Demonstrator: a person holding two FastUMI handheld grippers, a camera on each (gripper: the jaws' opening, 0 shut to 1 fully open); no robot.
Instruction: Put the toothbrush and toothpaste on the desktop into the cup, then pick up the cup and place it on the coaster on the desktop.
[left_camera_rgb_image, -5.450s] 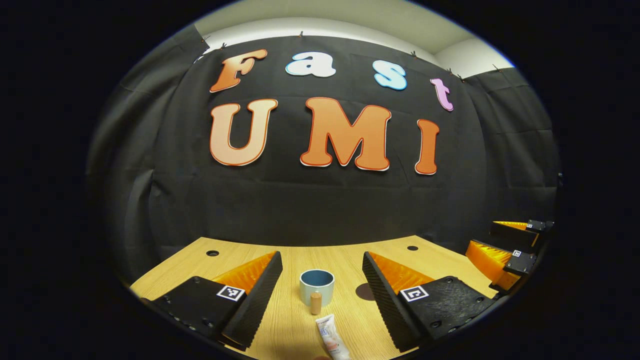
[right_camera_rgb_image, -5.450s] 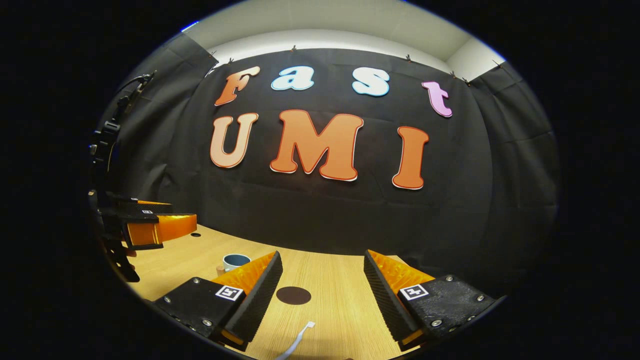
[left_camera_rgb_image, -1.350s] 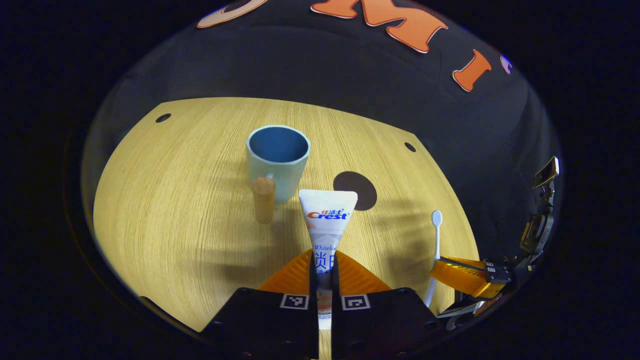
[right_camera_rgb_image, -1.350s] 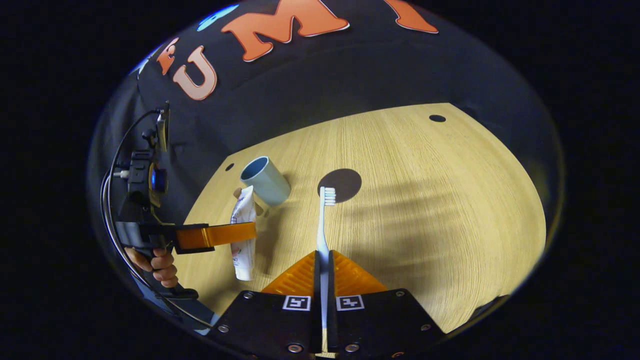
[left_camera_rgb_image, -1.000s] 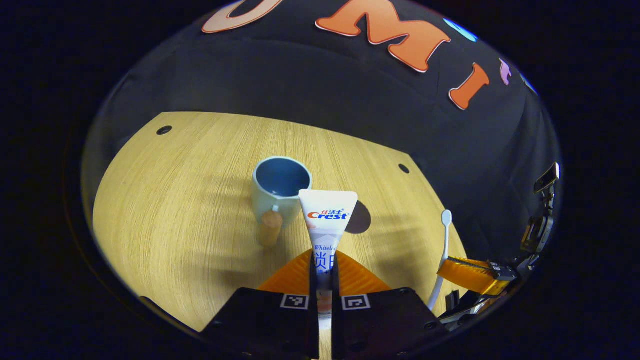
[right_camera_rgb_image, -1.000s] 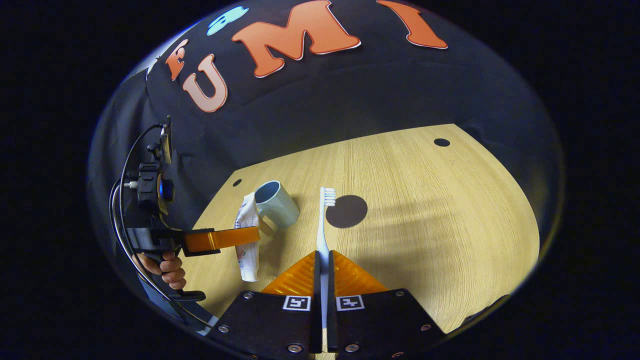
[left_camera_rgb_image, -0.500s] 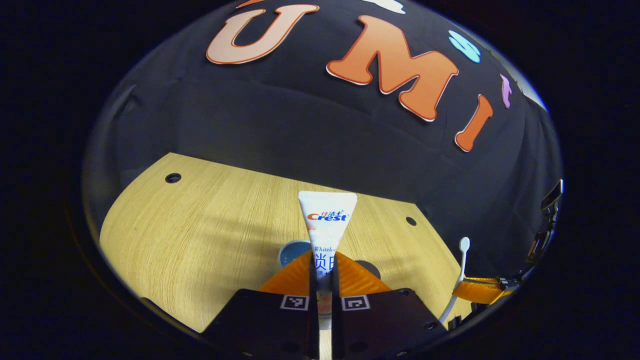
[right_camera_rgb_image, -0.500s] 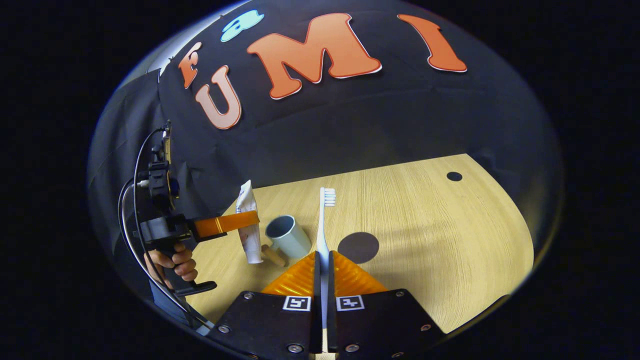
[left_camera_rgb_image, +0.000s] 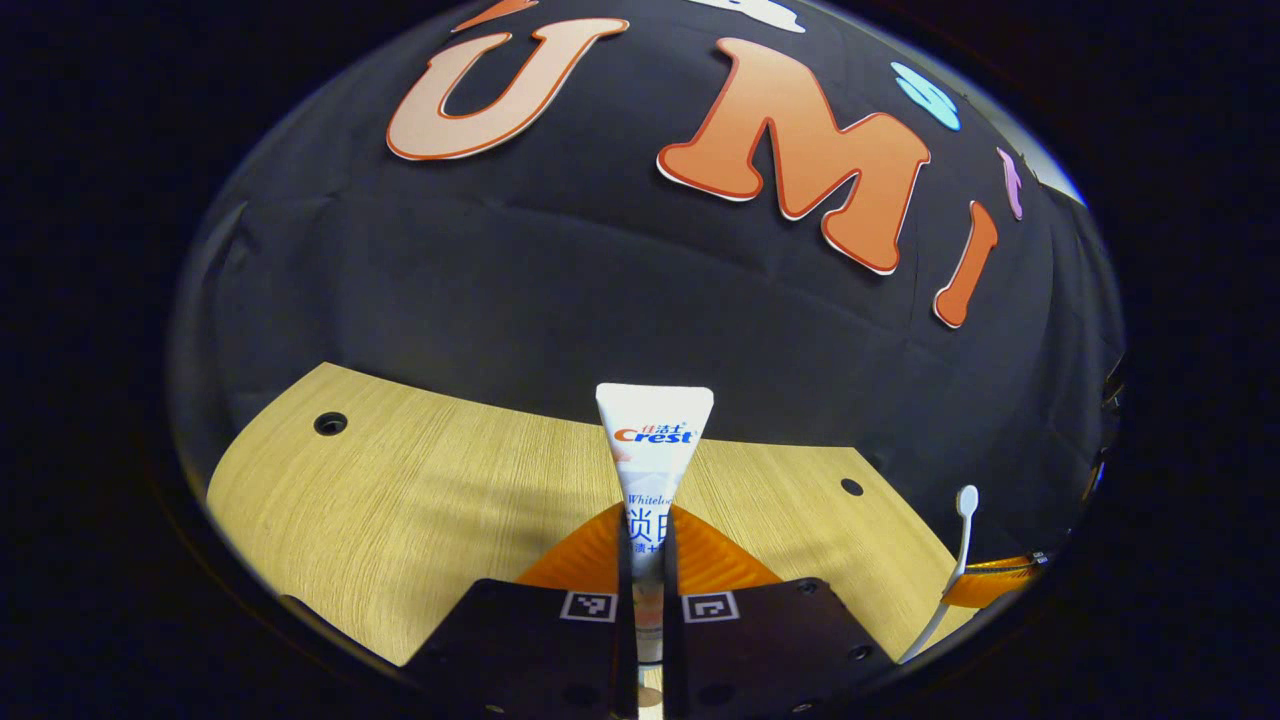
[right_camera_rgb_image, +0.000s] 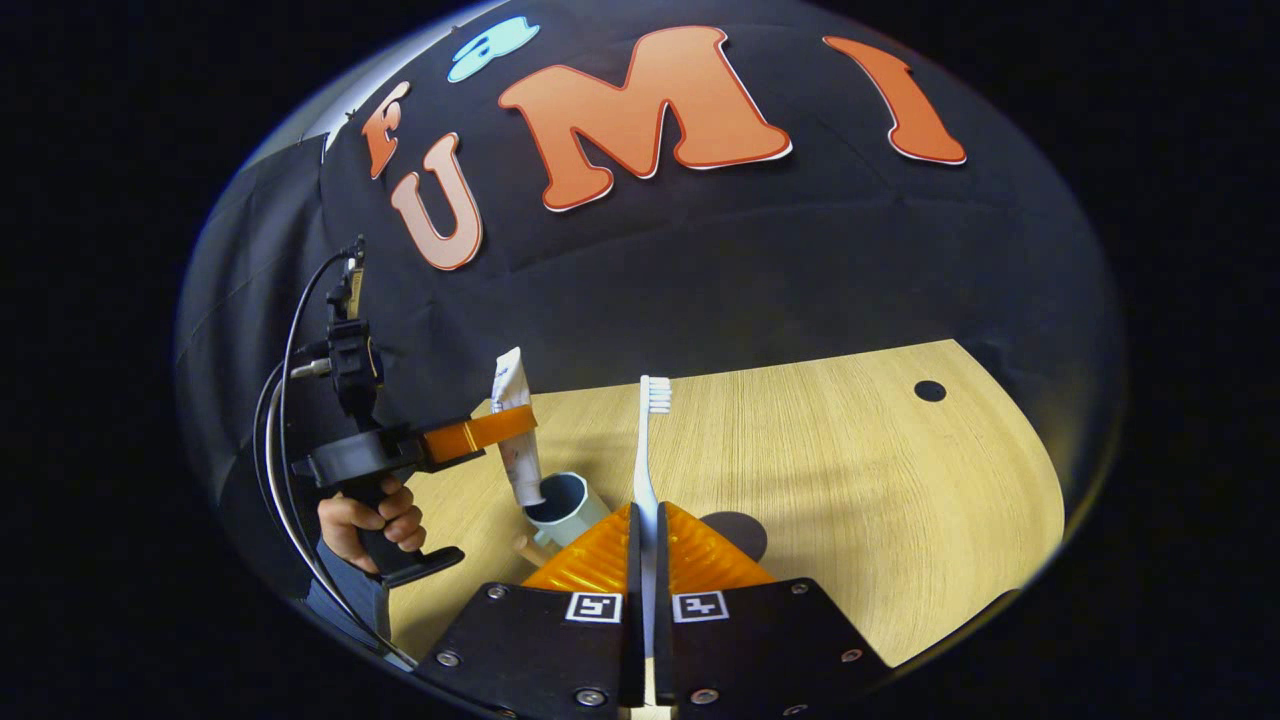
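My left gripper (left_camera_rgb_image: 640, 545) is shut on the white toothpaste tube (left_camera_rgb_image: 655, 445), which stands upright with its flat end up. In the right gripper view, that left gripper (right_camera_rgb_image: 512, 426) holds the toothpaste tube (right_camera_rgb_image: 520, 465) upright over the light blue cup (right_camera_rgb_image: 570, 508); the tube's lower end meets the cup's mouth. My right gripper (right_camera_rgb_image: 645, 535) is shut on the white toothbrush (right_camera_rgb_image: 648, 450), bristles up, just right of the cup. The dark round coaster (right_camera_rgb_image: 738, 532) lies on the desktop right of the cup, partly behind my finger. The toothbrush (left_camera_rgb_image: 958, 545) and right gripper (left_camera_rgb_image: 968, 590) also appear low right in the left gripper view.
The wooden desktop (right_camera_rgb_image: 850, 500) has a small round hole (right_camera_rgb_image: 929, 390) at its far right, and two more holes (left_camera_rgb_image: 330, 423) (left_camera_rgb_image: 851, 487) appear in the left gripper view. A hand (right_camera_rgb_image: 365, 520) grips the left gripper's handle, with cables above it. Black cloth backs the table.
The left gripper has carried the toothpaste up and over the cup, lowering its end to the cup's mouth. The right gripper with the toothbrush has drawn closer to the cup.
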